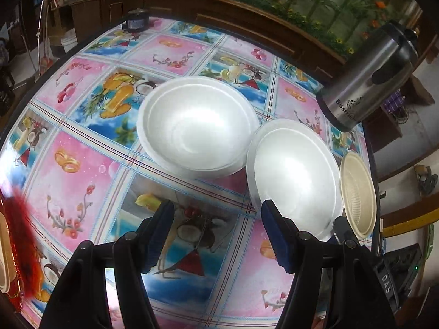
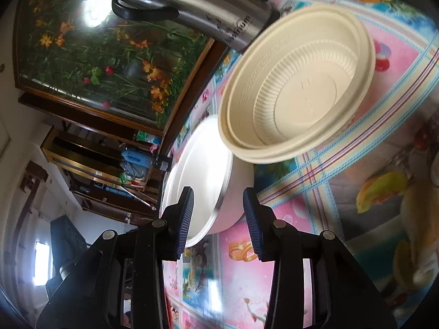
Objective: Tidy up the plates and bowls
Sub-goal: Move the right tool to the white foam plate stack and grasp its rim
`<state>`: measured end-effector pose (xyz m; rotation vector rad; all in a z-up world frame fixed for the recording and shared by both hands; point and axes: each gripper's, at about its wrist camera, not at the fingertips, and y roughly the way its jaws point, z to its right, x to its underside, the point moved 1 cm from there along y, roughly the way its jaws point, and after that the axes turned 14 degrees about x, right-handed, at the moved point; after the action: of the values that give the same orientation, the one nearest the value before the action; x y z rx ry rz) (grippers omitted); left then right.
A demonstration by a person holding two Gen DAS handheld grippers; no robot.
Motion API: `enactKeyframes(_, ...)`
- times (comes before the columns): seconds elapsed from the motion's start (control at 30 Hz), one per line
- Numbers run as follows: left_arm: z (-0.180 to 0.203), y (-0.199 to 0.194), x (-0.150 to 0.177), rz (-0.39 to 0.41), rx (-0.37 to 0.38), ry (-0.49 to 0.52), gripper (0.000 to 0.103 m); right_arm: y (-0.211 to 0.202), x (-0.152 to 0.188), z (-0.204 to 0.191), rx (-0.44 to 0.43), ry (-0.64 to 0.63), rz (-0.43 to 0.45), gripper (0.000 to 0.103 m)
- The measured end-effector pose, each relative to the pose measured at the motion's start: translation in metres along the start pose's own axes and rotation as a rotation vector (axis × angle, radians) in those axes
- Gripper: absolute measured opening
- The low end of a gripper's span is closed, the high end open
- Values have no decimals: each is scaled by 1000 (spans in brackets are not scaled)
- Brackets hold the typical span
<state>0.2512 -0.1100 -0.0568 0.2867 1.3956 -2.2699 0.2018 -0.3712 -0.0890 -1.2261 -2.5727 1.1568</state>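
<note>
- The left gripper (image 1: 216,235) hangs over the glossy tablecloth with fruit and flower squares (image 1: 82,164). Its jaws stand apart and nothing is between them.
- The right gripper (image 2: 218,222) also has its jaws apart. The rim of the near white foam bowl (image 2: 203,170) lies in the gap, but the pads do not seem to press on it, so I judge that it is not yet gripped.
- The task's things sit near together on the table: a wide white foam bowl (image 1: 196,126), the near white foam bowl (image 1: 296,175) just beside it, and a cream ribbed plastic bowl (image 1: 358,194) at the table edge.
- In my judgement the step in hand is the approach for gathering the bowls.
- The next move calls for closing gently on a thin rim, because foam can dent, and then lifting one bowl into another of the same kind.
- The tall steel thermos jug with black handle (image 1: 367,76) carries a decorated brand name starting with "B"; the rest I cannot read surely.
- A black device at the lower right shows the letters "DAS" (image 1: 387,283).
</note>
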Motion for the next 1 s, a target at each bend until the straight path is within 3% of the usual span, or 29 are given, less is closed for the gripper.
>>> enactKeyframes(0.2,2,14,-3,-12,-12,-29,66,1,3,2,10,24,-6,37)
enactKeyframes(0.37,7,24,0,-31,72,-68,66,2,5,3,16,37,-4,37)
enactKeyframes(0.53,8,25,0,-7,103,-73,63,1,7,4,20,52,5,37)
enactKeyframes(0.57,8,25,-1,2,97,-71,59,1,7,4,19,56,4,37)
enactKeyframes(0.63,5,26,-1,3,88,-70,33,2,8,7,5,74,1,38)
enactKeyframes(0.77,1,34,-1,-19,90,-84,25,5,10,7,7,75,-4,38)
enactKeyframes(0.83,1,35,-1,-21,99,-89,17,5,11,5,17,59,4,38)
enactKeyframes(0.93,4,33,-1,-20,105,-81,16,2,12,3,46,37,26,37)
enactKeyframes(1.0,5,30,0,-14,108,-77,14,2,12,4,50,31,26,25)
